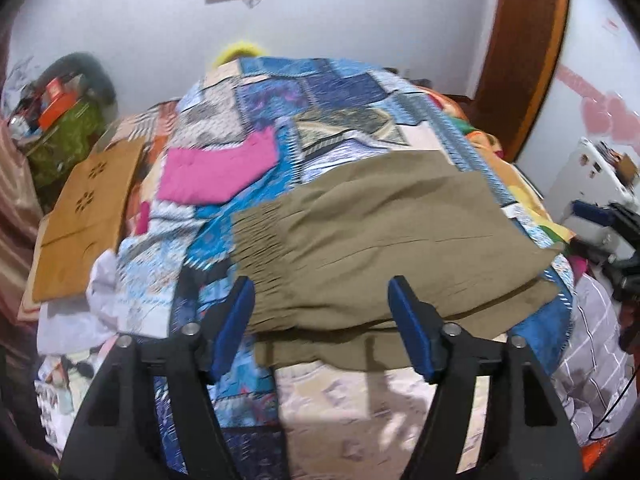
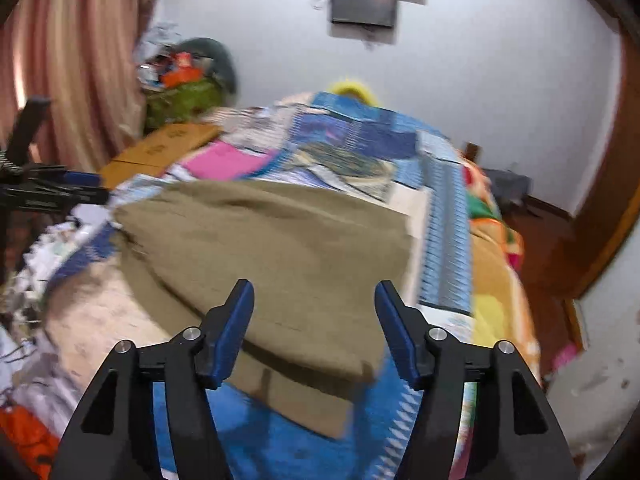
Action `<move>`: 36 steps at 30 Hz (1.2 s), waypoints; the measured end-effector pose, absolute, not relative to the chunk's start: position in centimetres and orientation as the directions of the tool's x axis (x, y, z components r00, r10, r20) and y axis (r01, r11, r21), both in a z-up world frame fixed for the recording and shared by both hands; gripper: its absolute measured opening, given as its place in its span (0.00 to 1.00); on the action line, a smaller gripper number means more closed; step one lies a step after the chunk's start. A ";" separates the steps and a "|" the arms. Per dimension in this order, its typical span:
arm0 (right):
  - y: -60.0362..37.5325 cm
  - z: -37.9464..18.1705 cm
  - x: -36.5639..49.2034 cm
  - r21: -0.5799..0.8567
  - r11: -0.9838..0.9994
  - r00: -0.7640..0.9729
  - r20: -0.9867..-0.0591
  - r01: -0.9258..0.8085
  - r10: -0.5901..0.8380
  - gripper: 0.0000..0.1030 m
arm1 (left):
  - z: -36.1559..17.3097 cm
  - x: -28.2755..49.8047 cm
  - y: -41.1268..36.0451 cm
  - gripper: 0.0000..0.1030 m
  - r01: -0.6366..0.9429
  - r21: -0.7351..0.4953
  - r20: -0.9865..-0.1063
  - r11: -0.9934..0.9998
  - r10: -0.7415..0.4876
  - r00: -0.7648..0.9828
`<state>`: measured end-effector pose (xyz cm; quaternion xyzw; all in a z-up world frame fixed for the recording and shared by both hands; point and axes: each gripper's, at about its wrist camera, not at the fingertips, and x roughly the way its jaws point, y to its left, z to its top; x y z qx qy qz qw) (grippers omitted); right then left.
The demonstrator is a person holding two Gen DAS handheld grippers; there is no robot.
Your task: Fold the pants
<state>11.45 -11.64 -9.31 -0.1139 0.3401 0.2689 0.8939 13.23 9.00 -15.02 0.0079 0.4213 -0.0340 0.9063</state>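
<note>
Olive-brown pants (image 1: 380, 240) lie folded over on a patchwork quilt (image 1: 280, 128) on the bed, the gathered waistband at the left in the left wrist view. My left gripper (image 1: 322, 304) stands open just above the near edge of the pants, its blue pads apart and nothing pressed between them. From the right wrist view the same pants (image 2: 280, 256) spread across the quilt (image 2: 360, 148), with a lower layer sticking out at the near edge. My right gripper (image 2: 314, 304) hangs open over that near edge, clear of the cloth.
A brown cardboard sheet (image 1: 84, 216) and a pink cloth (image 1: 216, 172) lie at the left of the quilt. A green bag of clutter (image 1: 64, 120) stands by the far wall. White checked fabric (image 1: 592, 344) hangs off the right side. A curtain (image 2: 72, 72) and a wooden door frame (image 2: 608, 200) border the bed.
</note>
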 end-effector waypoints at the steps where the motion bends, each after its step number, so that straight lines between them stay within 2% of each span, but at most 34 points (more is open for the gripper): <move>1: -11.1 -9.4 11.4 -0.006 0.819 0.610 -0.670 -0.574 0.423 0.62 | -15.1 13.4 8.2 0.72 0.086 -0.007 -0.766 0.996 -0.061 0.641; 2: -10.2 -9.8 11.3 0.017 0.800 0.586 -0.672 -0.600 0.454 0.62 | -15.3 13.6 7.4 0.78 0.102 -0.004 -0.769 0.995 -0.068 0.636; 5: -8.2 -11.5 11.6 0.042 0.774 0.533 -0.701 -0.632 0.474 0.62 | -16.3 13.9 5.7 0.86 0.128 0.002 -0.781 0.992 -0.079 0.620; 11: -5.8 -16.5 12.2 0.037 0.743 0.439 -0.786 -0.668 0.434 0.62 | -19.3 14.3 3.1 0.86 0.186 0.007 -0.833 0.983 -0.097 0.545; 15: -6.6 -17.1 13.1 0.098 0.755 0.421 -0.780 -0.649 0.463 0.59 | -20.2 14.4 2.1 0.87 0.210 0.041 -0.837 0.977 -0.081 0.541; 17: -6.7 -16.8 13.6 0.106 0.759 0.421 -0.778 -0.643 0.466 0.37 | -20.6 14.7 1.9 0.87 0.211 0.052 -0.840 0.976 -0.072 0.538; 20: -6.5 -16.7 13.8 0.130 0.756 0.414 -0.770 -0.642 0.485 0.22 | -21.0 15.2 1.5 0.87 0.198 0.115 -0.835 0.973 -0.013 0.549; 21: -6.5 -16.4 13.7 0.130 0.759 0.427 -0.761 -0.638 0.489 0.20 | -21.1 15.3 1.5 0.87 0.192 0.146 -0.827 0.970 0.013 0.562; 22: -6.5 -16.1 13.6 0.131 0.758 0.434 -0.752 -0.639 0.496 0.13 | -21.1 15.4 1.4 0.87 0.187 0.171 -0.820 0.967 0.034 0.572; 24: -6.5 -15.4 13.5 0.123 0.758 0.453 -0.737 -0.640 0.501 0.11 | -20.9 15.5 1.6 0.79 0.179 0.181 -0.810 0.967 0.043 0.585; 26: -6.7 -14.8 13.3 0.118 0.758 0.469 -0.722 -0.641 0.509 0.10 | -20.5 15.5 1.8 0.63 0.172 0.178 -0.804 0.969 0.042 0.593; 27: -6.8 -14.6 13.2 0.117 0.758 0.471 -0.719 -0.642 0.510 0.09 | -20.2 15.5 2.0 0.59 0.164 0.169 -0.798 0.972 0.037 0.601; 29: -7.0 -14.1 13.1 0.119 0.756 0.474 -0.713 -0.644 0.516 0.09 | -19.5 15.4 2.5 0.37 0.150 0.142 -0.786 0.978 0.020 0.617; 30: -7.1 -13.9 13.0 0.124 0.755 0.475 -0.709 -0.644 0.521 0.09 | -19.0 15.2 2.9 0.32 0.148 0.115 -0.782 0.982 -0.002 0.623; 36: -7.9 -13.3 12.0 0.143 0.753 0.478 -0.693 -0.642 0.539 0.08 | -18.0 14.0 4.2 0.27 0.156 0.002 -0.778 0.988 -0.096 0.620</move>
